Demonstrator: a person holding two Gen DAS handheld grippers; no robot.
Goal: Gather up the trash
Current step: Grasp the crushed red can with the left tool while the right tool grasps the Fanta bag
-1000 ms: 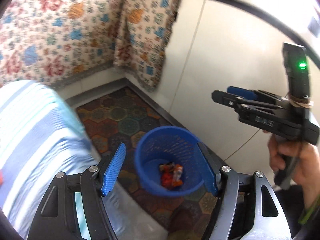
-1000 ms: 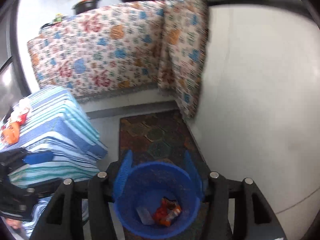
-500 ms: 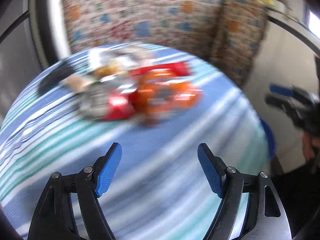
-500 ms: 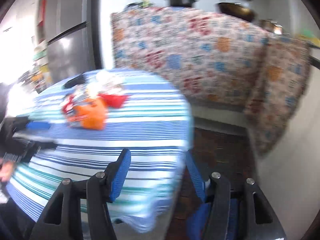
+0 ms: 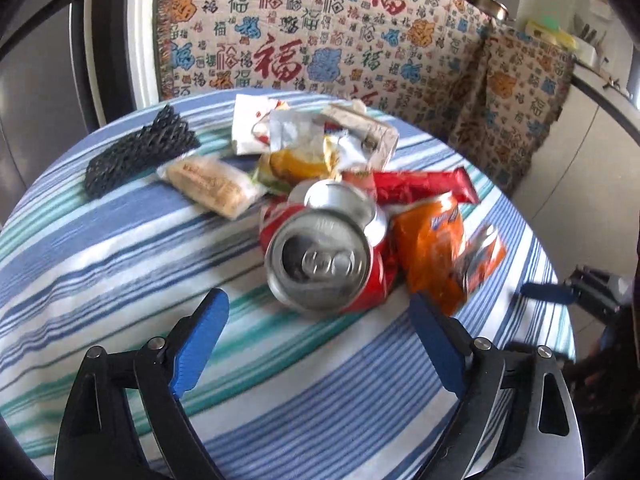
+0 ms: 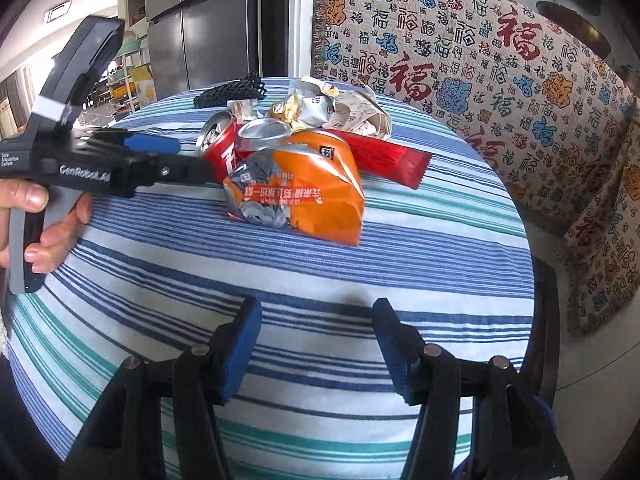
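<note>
A heap of trash lies on the round striped table [image 5: 120,248]. It holds a crushed red can [image 5: 324,260] lying on its side, an orange snack bag [image 5: 436,248], a long red wrapper [image 5: 416,188], a clear bread packet [image 5: 212,188] and crumpled paper [image 5: 360,128]. My left gripper [image 5: 320,320] is open and empty, just short of the can. My right gripper [image 6: 316,320] is open and empty over the table's near part, short of the orange bag [image 6: 300,192]. The left gripper [image 6: 168,148] also shows in the right wrist view beside the can [image 6: 218,146].
A black mesh piece [image 5: 140,152] lies at the table's far left. A patterned cloth [image 5: 320,32] covers furniture behind the table. A grey fridge [image 6: 216,20] stands at the back left. The right gripper's blue finger [image 5: 548,292] shows at the table's right edge.
Both grippers have swung up from the blue bin on the floor to the table. They now face the trash heap, and the left one has closed in on the can.
</note>
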